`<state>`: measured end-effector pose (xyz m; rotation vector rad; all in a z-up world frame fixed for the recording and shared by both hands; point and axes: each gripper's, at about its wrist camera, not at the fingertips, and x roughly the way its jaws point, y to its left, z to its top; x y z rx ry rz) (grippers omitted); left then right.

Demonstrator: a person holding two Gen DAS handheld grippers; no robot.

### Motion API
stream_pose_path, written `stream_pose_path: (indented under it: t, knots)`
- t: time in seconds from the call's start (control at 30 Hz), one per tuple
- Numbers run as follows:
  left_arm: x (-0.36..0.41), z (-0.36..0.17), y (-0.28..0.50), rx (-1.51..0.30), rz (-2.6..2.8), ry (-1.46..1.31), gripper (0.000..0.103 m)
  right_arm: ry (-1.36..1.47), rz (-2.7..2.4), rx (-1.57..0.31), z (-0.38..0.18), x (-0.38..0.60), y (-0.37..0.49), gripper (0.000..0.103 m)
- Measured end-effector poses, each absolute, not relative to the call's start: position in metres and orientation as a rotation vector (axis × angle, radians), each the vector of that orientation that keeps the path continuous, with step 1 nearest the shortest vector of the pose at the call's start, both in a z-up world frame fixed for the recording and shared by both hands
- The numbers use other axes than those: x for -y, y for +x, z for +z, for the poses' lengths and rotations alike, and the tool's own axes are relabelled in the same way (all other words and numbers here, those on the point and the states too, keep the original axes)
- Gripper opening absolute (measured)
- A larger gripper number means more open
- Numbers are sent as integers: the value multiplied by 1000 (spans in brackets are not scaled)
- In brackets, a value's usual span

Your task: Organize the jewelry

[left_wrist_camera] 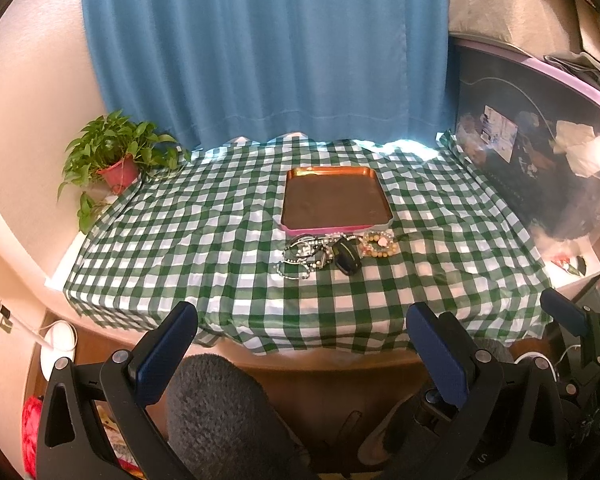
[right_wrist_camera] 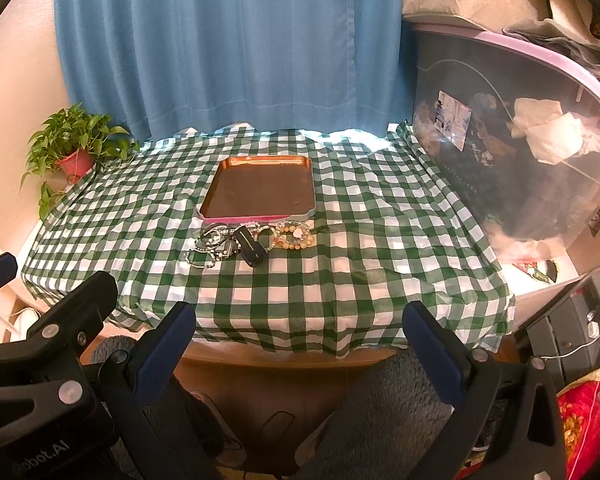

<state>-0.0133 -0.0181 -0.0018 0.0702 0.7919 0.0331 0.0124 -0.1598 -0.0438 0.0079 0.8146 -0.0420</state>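
Left wrist view — tangled bead bracelets (left_wrist_camera: 332, 249) beside tray (left_wrist_camera: 300, 228), both tools agape, empty.

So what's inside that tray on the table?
Nothing: the tray shows only its bare dark bottom. The beaded bracelets lie on the checked tablecloth just in front. What is underneath the tray is covered.

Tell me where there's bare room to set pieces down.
The tray is bare inside. The checked cloth is free between plant and tray, also right toward the storage bin. It is crowded only at the jewelry heap against the tray's near edge.
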Motion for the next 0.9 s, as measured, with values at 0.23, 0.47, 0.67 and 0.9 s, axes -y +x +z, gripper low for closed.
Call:
stream_pose_path:
  t: [0.23,0.47,0.67,0.9]
  knots:
    - [20,-8,-24,-796,39,68,103,9,-27,-804,-47,158,11,103]
    - [10,-30,-16,-850,37,-3,103,-27,-32,-800,-63,158,23,103]
    - [7,-50,15,-867,44,-2,103,-34,-8,-819,-79,149,34,103]
    - [-44,-89,73,-820,189,-48,103,-13,13,-780,-123,160,79,102]
